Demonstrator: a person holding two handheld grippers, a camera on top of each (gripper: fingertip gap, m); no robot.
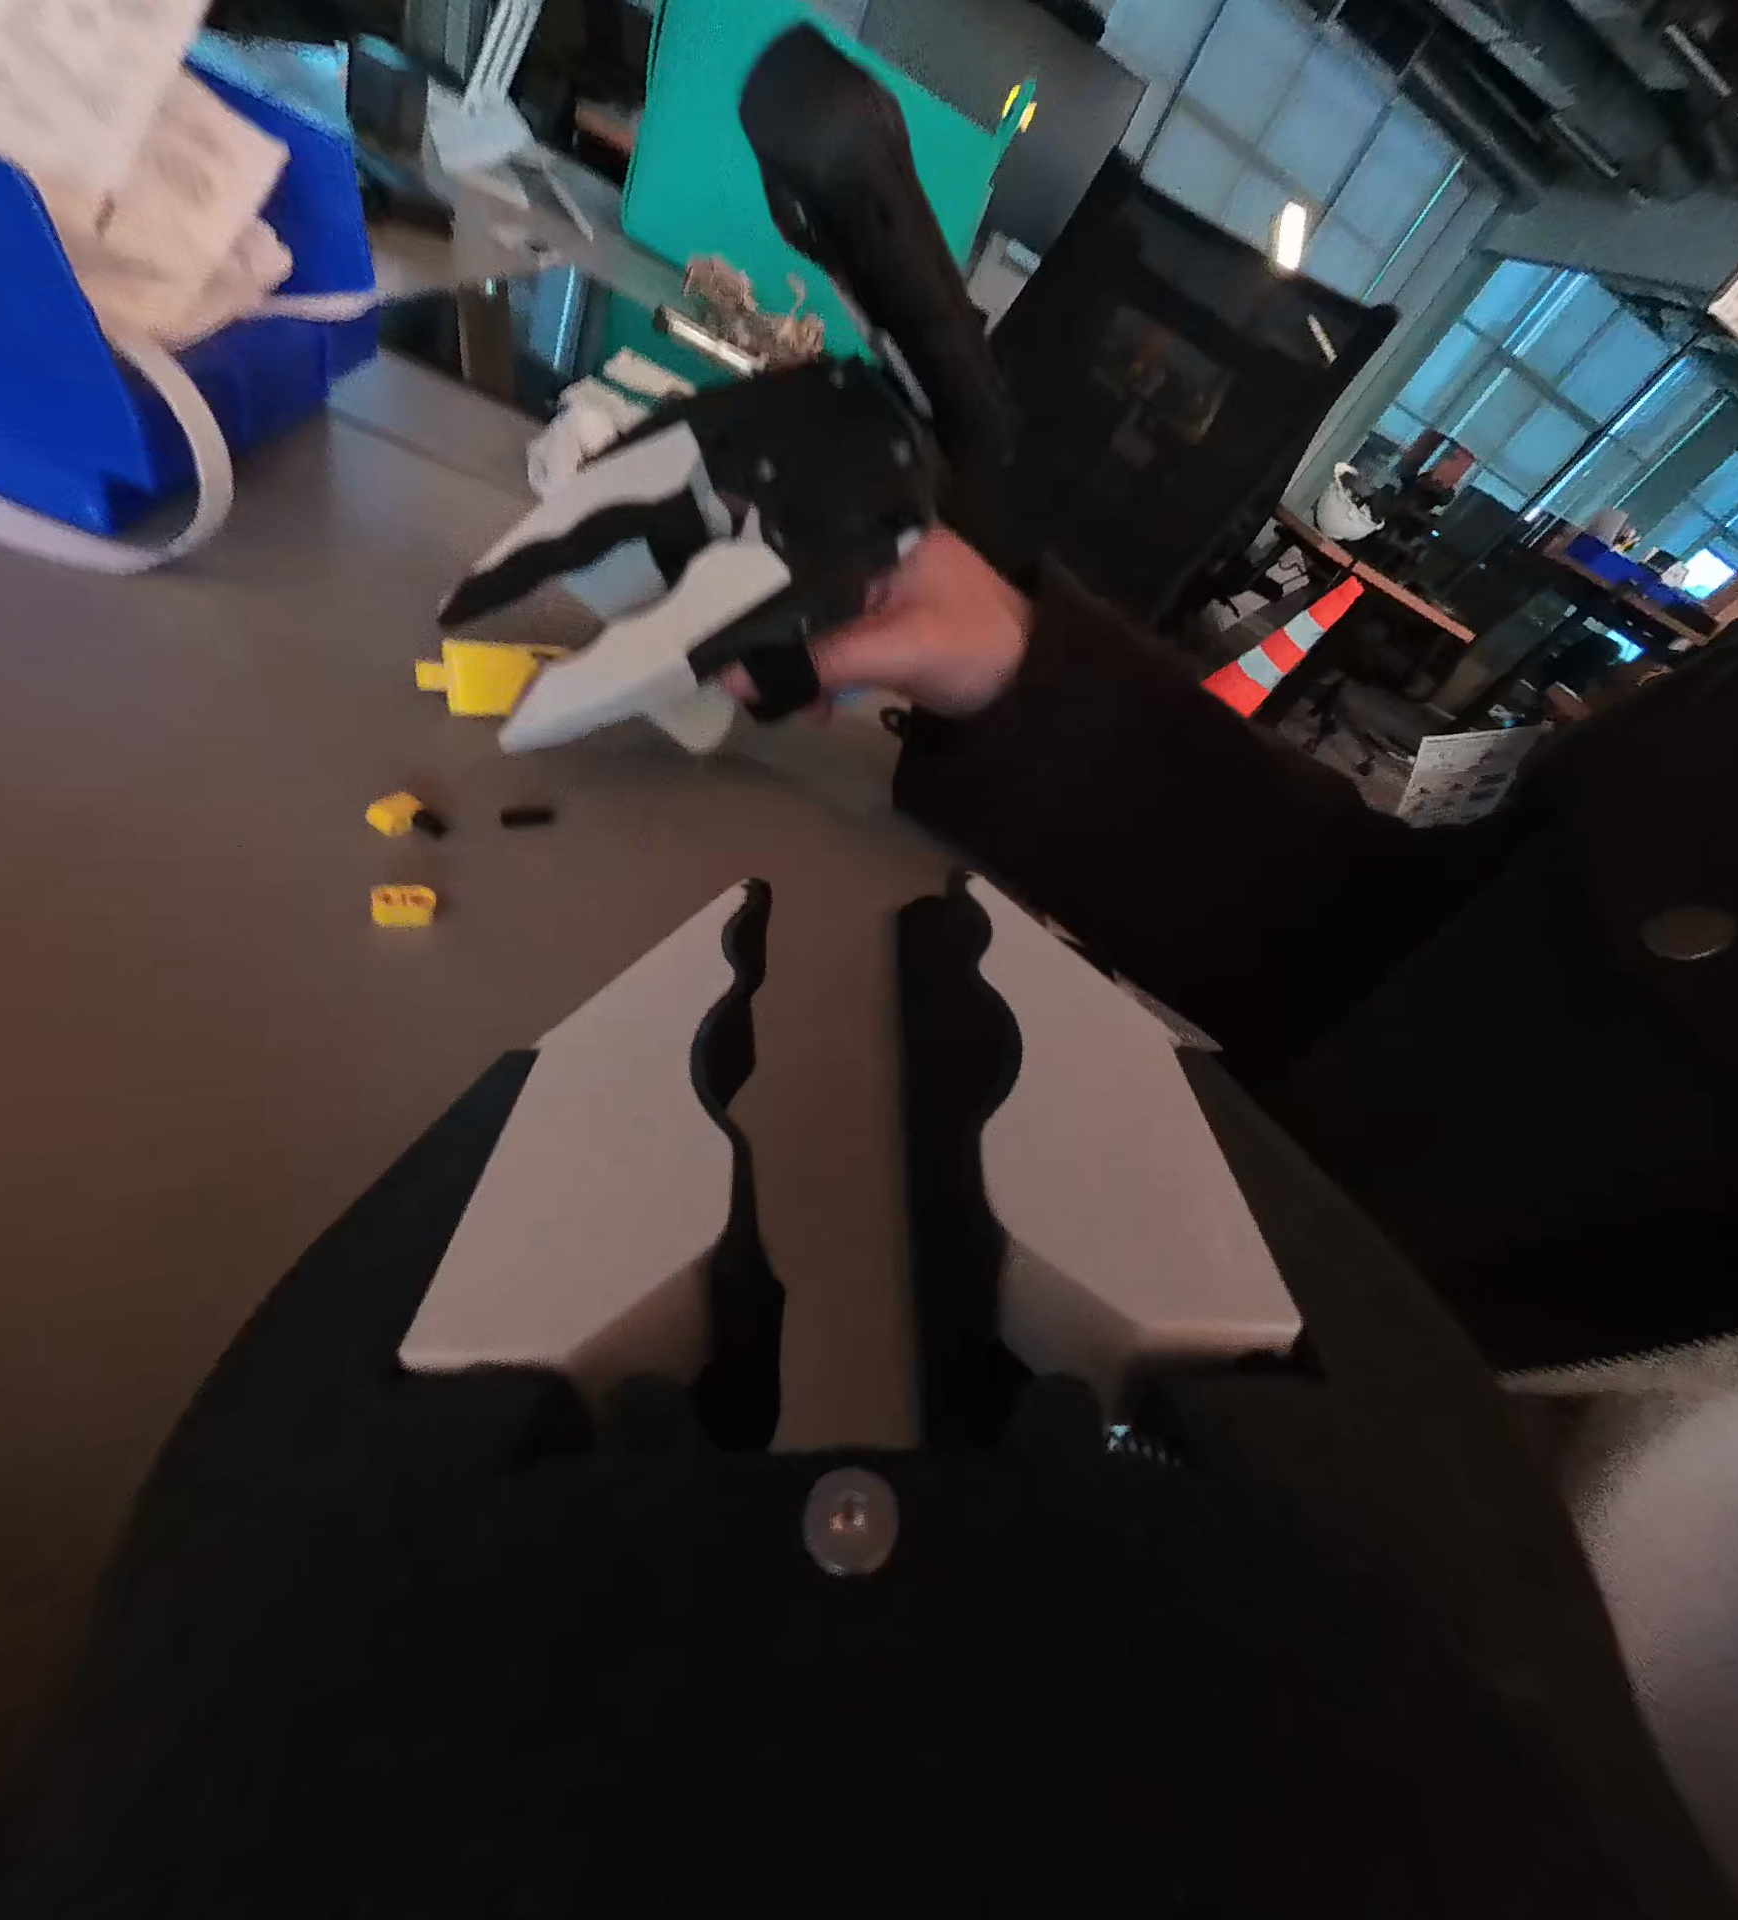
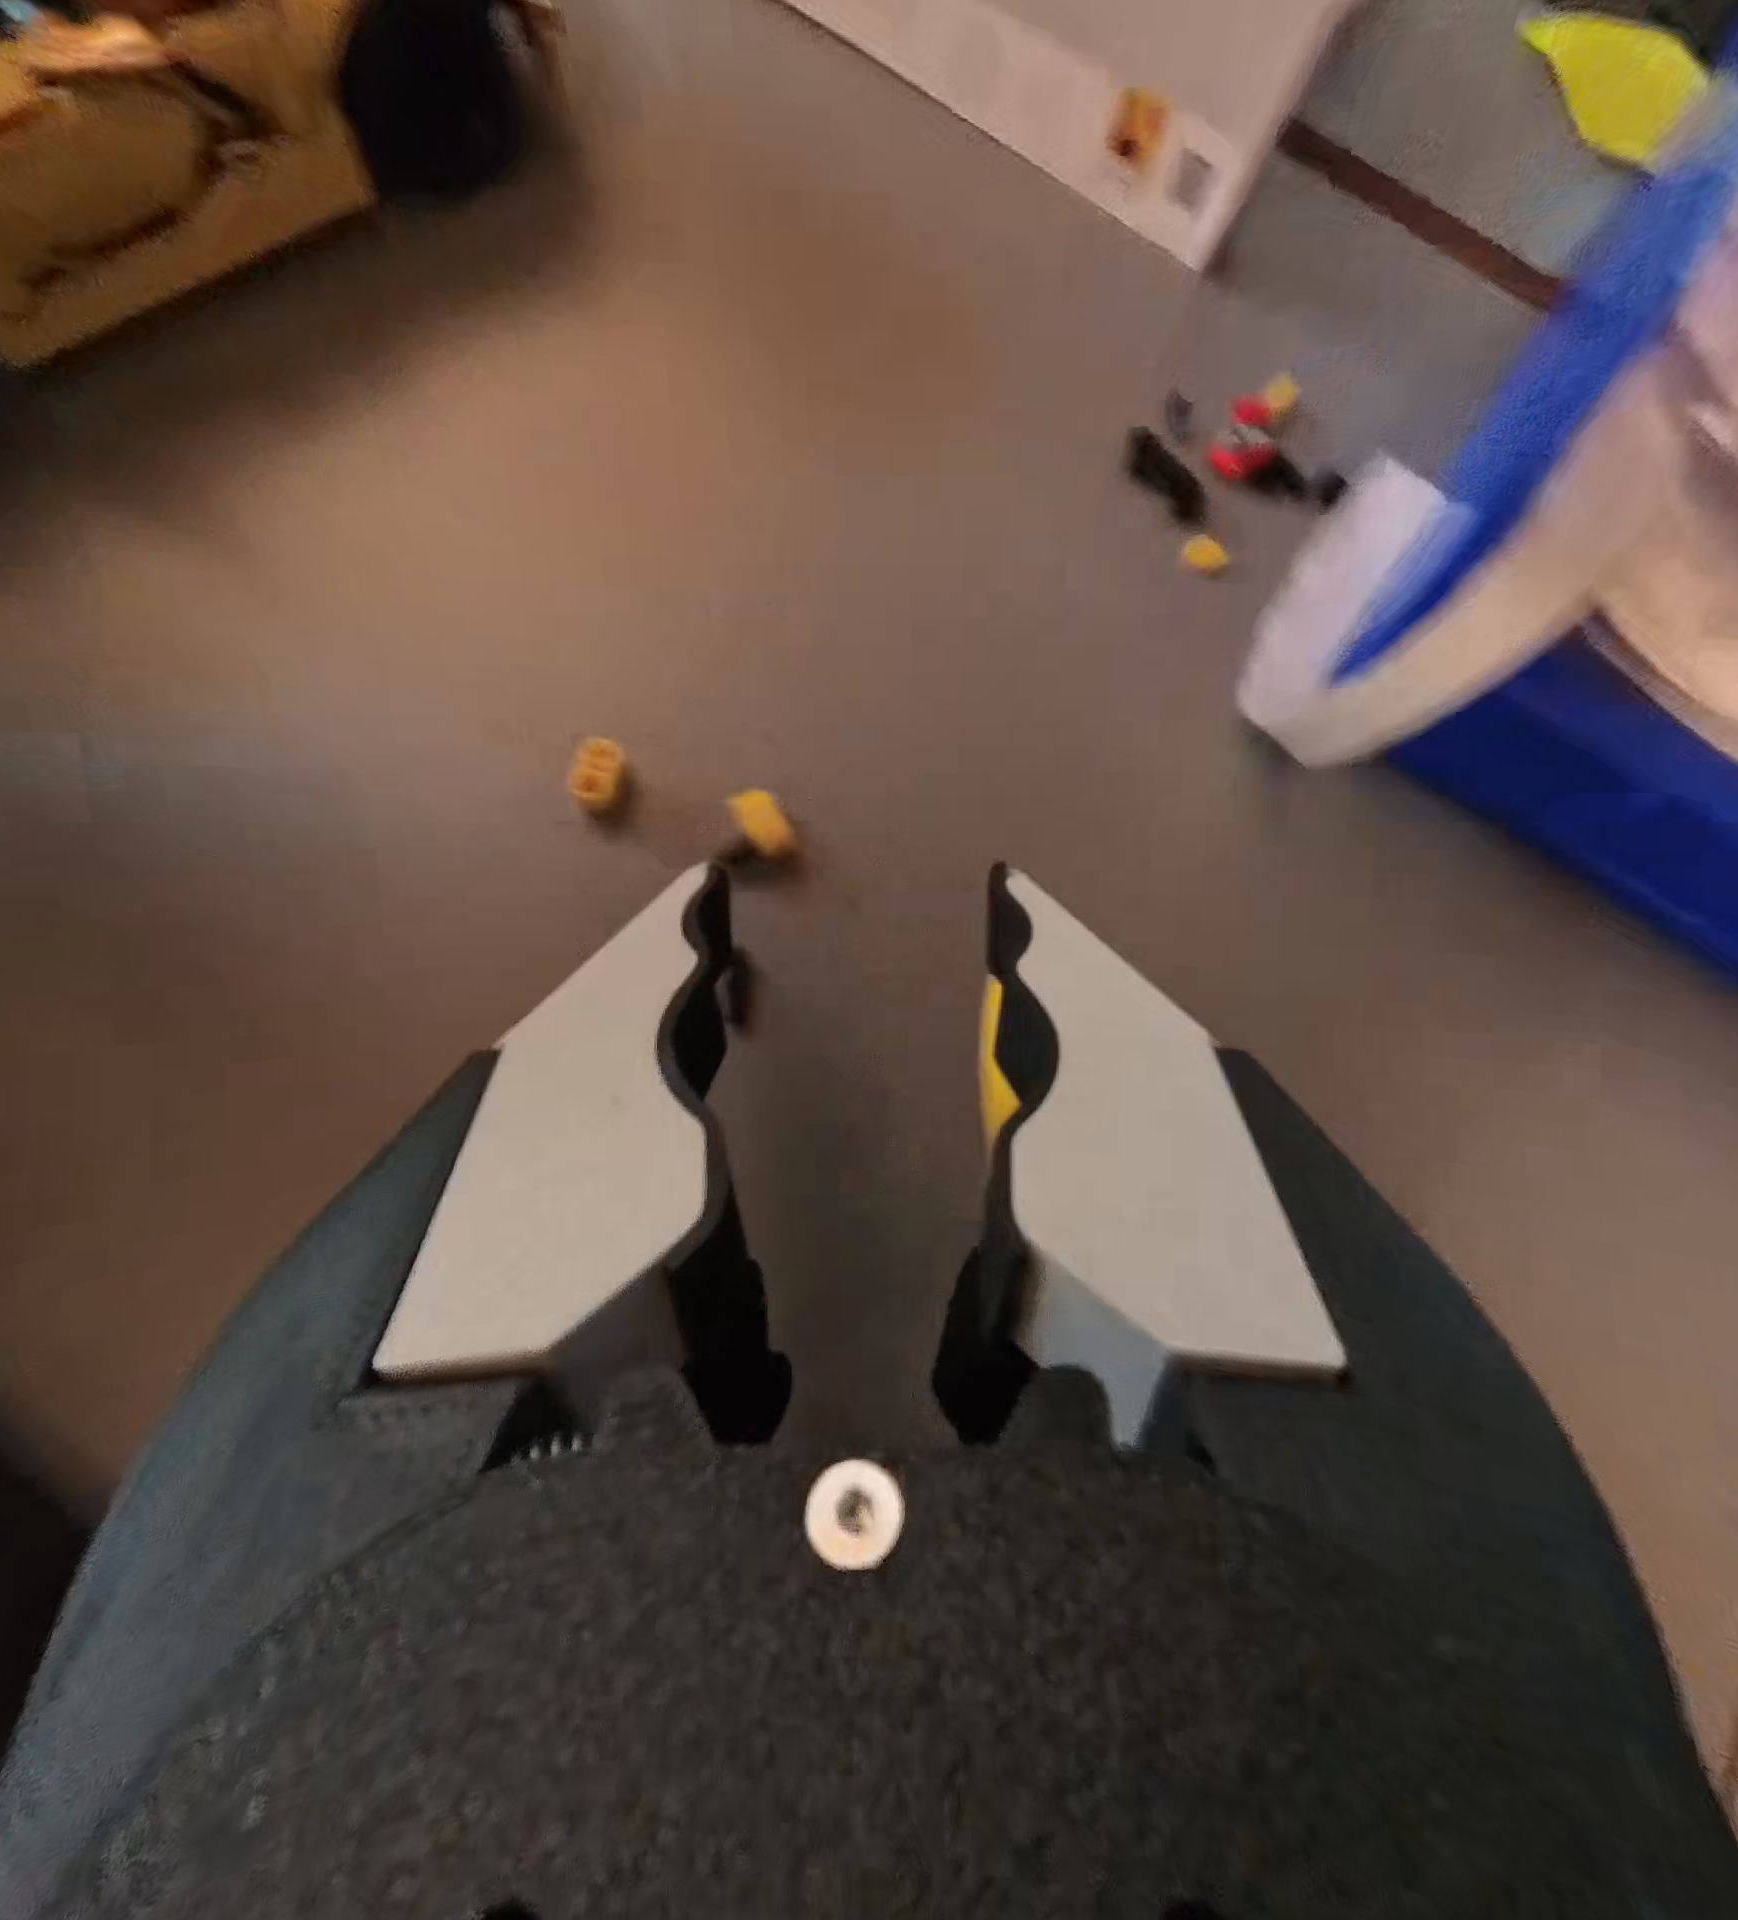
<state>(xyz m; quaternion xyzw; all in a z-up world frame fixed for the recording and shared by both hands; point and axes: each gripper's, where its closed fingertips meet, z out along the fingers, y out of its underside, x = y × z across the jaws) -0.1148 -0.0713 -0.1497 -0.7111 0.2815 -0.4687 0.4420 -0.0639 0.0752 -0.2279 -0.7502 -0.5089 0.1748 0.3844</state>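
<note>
Fig.: R gripper (image 2: 854,883) jaws part open, empty, w/ a yellow part (image 1: 487,675) on the table (image 2: 325,935) under its R finger, tab at 9 o'clock. L gripper (image 1: 849,894) jaws part open, empty, above bare table. Two yellow bits (image 2: 597,771) lie at 11 o'clock of R gripper. Risk: a low tip could knock the part away.

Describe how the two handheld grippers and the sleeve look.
Both the left gripper and right gripper have pale grey wedge-shaped fingers lined with wavy black pads, on a textured black body with a silver screw. The sleeve is dark, nearly black.
</note>
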